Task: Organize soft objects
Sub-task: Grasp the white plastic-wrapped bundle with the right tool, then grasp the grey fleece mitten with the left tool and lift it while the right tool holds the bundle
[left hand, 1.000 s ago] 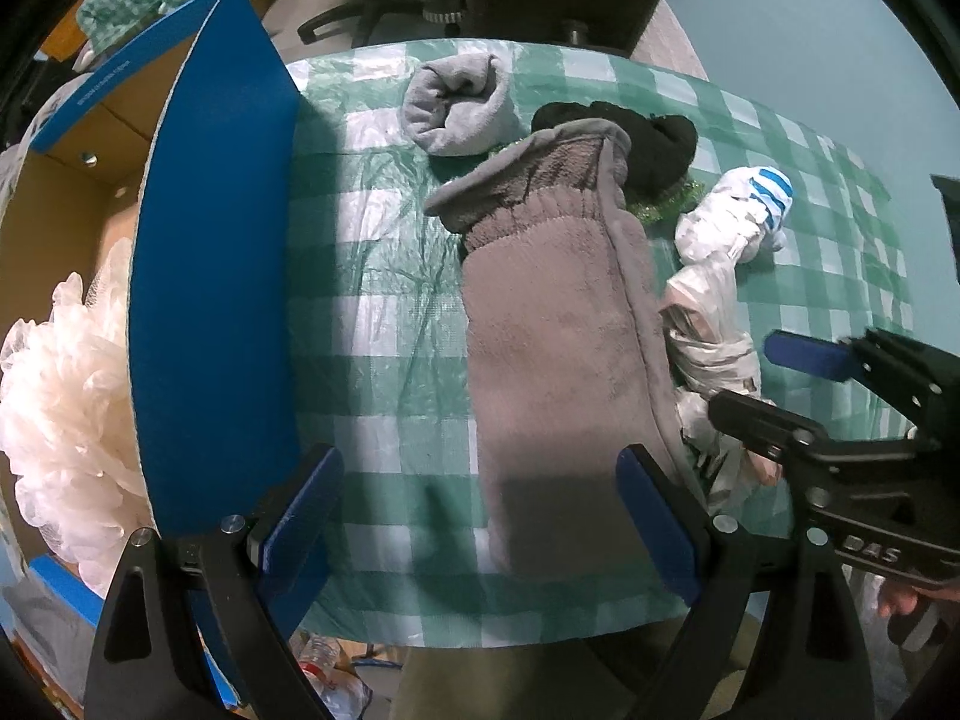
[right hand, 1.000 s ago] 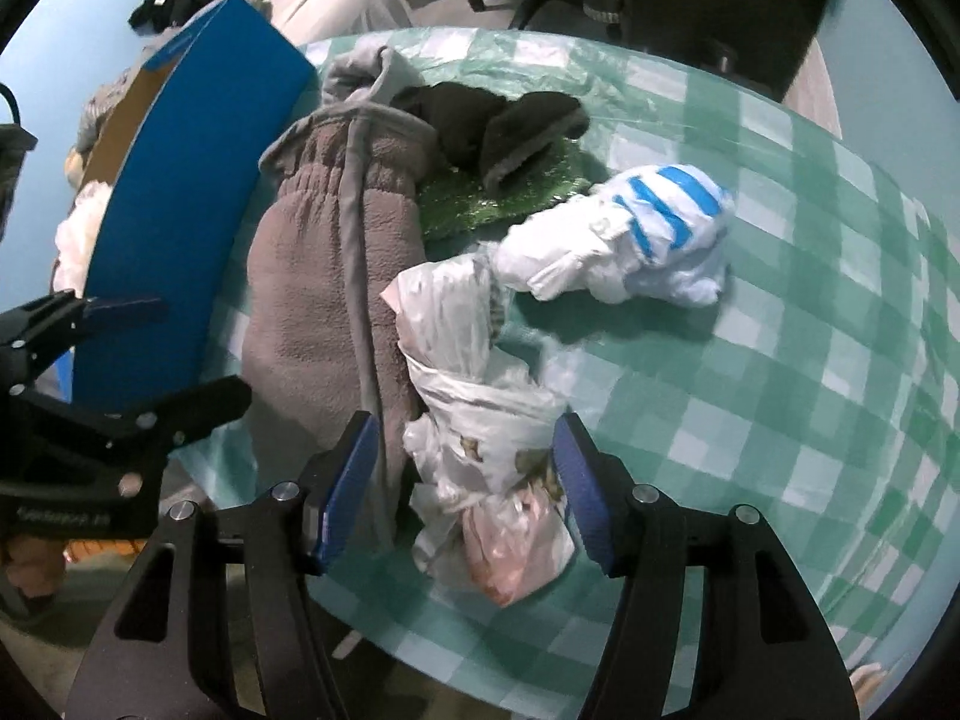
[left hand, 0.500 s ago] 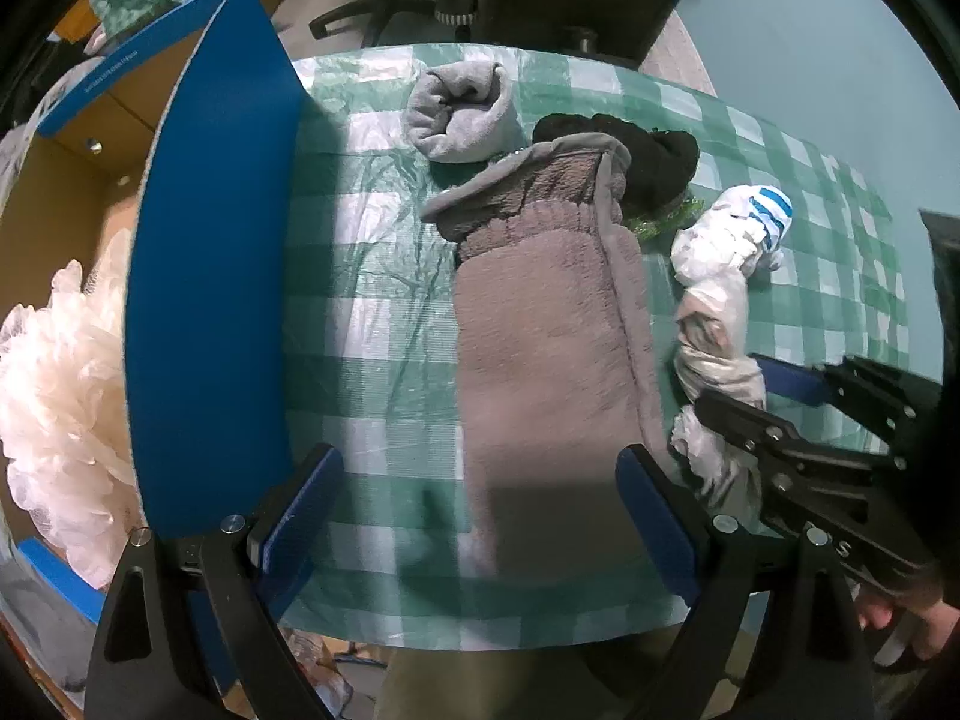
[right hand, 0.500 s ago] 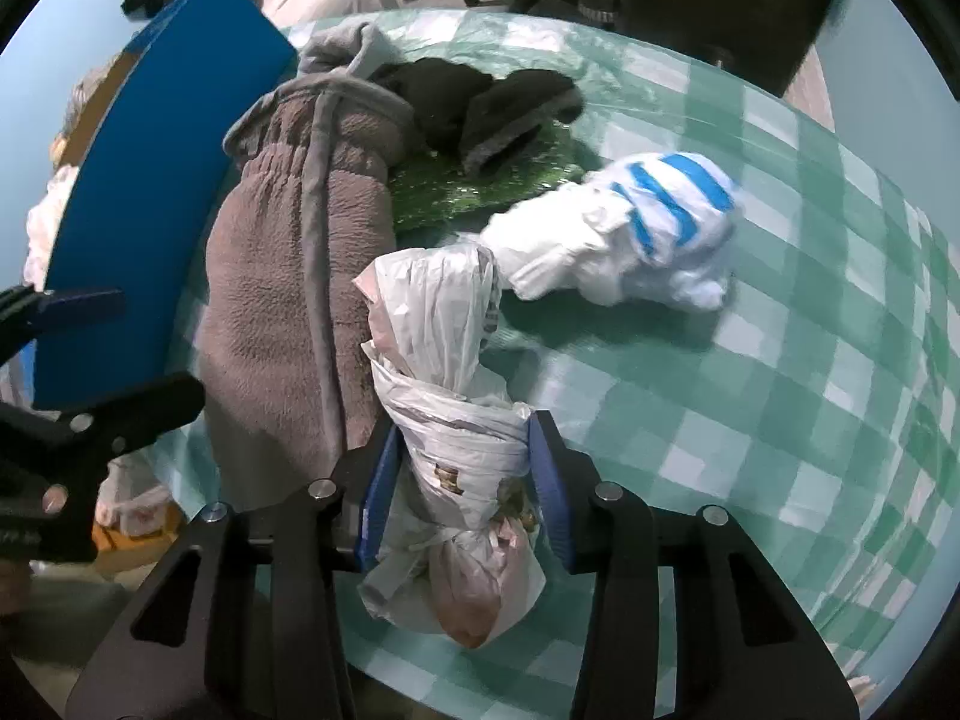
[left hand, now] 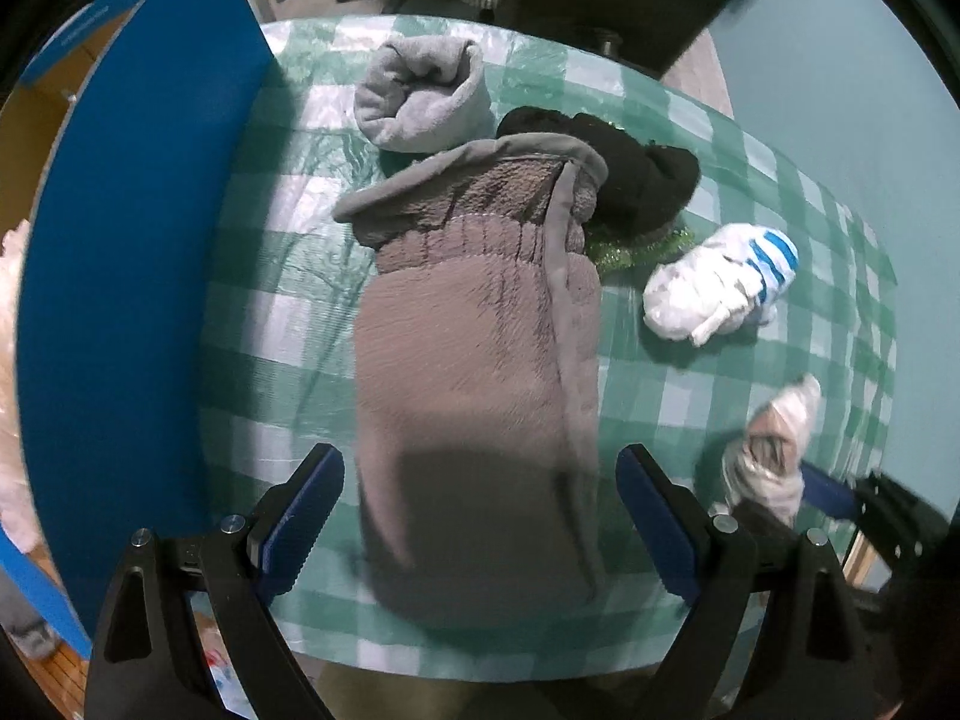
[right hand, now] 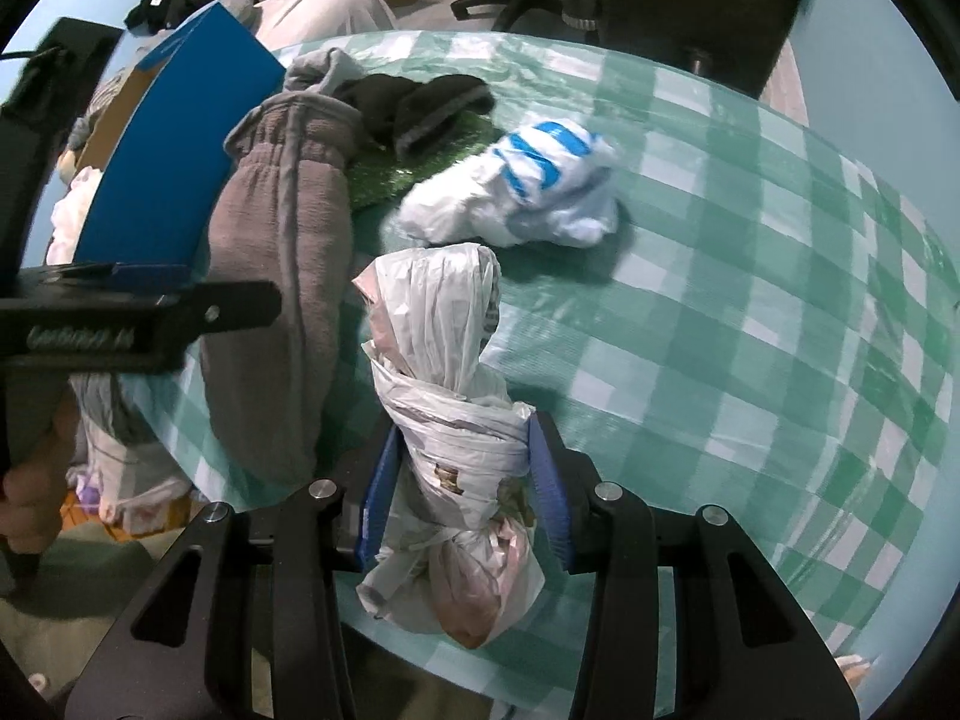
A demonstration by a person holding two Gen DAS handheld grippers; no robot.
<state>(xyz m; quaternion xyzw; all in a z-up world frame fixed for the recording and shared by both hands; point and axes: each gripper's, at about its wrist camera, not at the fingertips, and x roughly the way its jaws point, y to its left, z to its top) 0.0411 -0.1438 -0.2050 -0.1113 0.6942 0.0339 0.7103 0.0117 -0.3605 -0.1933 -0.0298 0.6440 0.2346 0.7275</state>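
My right gripper (right hand: 462,492) is shut on a knotted white plastic bag bundle (right hand: 447,360) and holds it just above the checked table; the bundle also shows in the left wrist view (left hand: 774,450). My left gripper (left hand: 480,516) is open, its fingers on either side of the near end of a long grey-brown fleece sock (left hand: 474,360), which also shows in the right wrist view (right hand: 276,276). A rolled light grey sock (left hand: 420,96), a black sock (left hand: 636,174) and a white bag with blue stripes (left hand: 720,288) lie further back.
A cardboard box with a blue flap (left hand: 132,276) stands at the table's left edge, with a white puffy thing inside. A green glittery mat (right hand: 390,174) lies under the black sock. The green checked tablecloth (right hand: 750,300) reaches right. Office chair bases stand behind the table.
My right gripper has closed on the white bag bundle and lifted it to the right, away from the fleece sock. My left gripper has moved slightly forward over the sock, still open.
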